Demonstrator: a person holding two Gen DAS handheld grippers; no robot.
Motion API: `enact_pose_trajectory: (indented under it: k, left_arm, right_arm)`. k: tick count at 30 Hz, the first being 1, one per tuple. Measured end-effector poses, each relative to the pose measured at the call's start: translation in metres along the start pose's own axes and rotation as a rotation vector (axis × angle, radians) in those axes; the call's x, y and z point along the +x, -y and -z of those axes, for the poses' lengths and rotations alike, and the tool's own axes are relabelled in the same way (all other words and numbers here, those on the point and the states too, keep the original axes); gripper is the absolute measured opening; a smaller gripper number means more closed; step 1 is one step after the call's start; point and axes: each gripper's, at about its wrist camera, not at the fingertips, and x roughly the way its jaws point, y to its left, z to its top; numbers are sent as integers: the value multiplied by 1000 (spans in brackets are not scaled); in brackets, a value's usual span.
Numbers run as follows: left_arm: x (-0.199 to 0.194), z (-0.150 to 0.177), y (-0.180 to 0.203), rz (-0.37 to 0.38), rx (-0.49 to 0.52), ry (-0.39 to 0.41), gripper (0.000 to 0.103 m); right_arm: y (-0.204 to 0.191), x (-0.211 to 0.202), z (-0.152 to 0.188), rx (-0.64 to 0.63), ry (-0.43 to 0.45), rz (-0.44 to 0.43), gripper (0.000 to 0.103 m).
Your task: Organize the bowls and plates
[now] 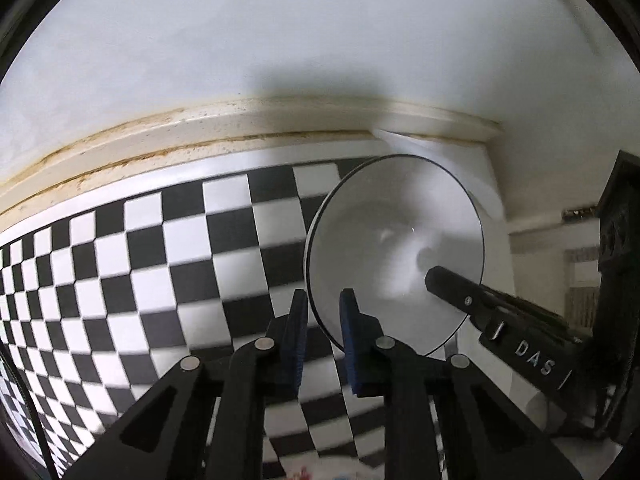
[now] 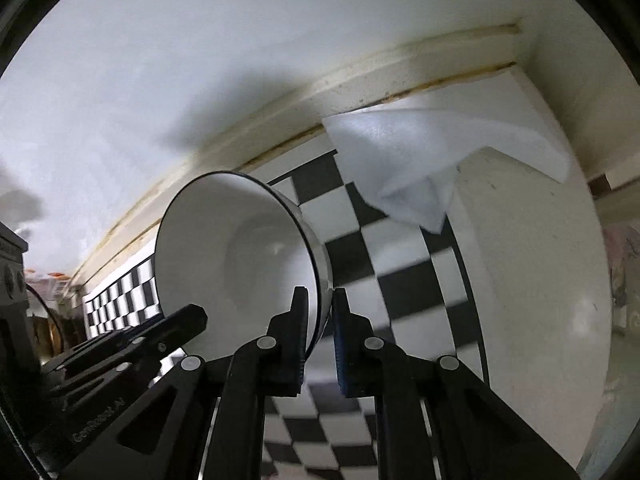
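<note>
A white bowl [image 1: 394,248] with a thin dark rim is held in the air, tilted on its side over a black-and-white checkered surface [image 1: 160,264]. My left gripper [image 1: 323,312] is shut on the bowl's lower rim. My right gripper [image 2: 320,312] is shut on the opposite rim of the same bowl [image 2: 240,256]. The right gripper also shows in the left wrist view [image 1: 436,276], reaching into the bowl from the right. The left gripper shows in the right wrist view [image 2: 192,316] at the bowl's lower left.
A white wall with a stained cream ledge [image 1: 240,128] runs behind the checkered surface. A folded white cloth [image 2: 432,160] lies at the back right on a white edge [image 2: 528,280]. Dark equipment [image 2: 12,280] stands at the far left.
</note>
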Motion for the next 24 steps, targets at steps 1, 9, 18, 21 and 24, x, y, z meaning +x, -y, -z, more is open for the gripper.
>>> enact_pose_trajectory:
  k: [1, 9, 18, 21, 24]
  left_arm:
    - [-7, 8, 2, 2, 6, 9, 14]
    - [-75, 87, 8, 20, 50, 50, 14]
    - [-89, 167, -3, 28, 50, 16, 14]
    - [-83, 188, -8, 23, 45, -9, 14]
    - [-73, 204, -12, 17, 37, -39, 14]
  right_arm:
    - [-2, -10, 8, -3, 12, -5, 13]
    - [-21, -82, 92, -54, 66, -16, 13]
    - [-18, -109, 190, -68, 46, -15, 13]
    - [-14, -100, 211, -55, 23, -17, 13]
    - [-8, -88, 225, -44, -2, -16, 13]
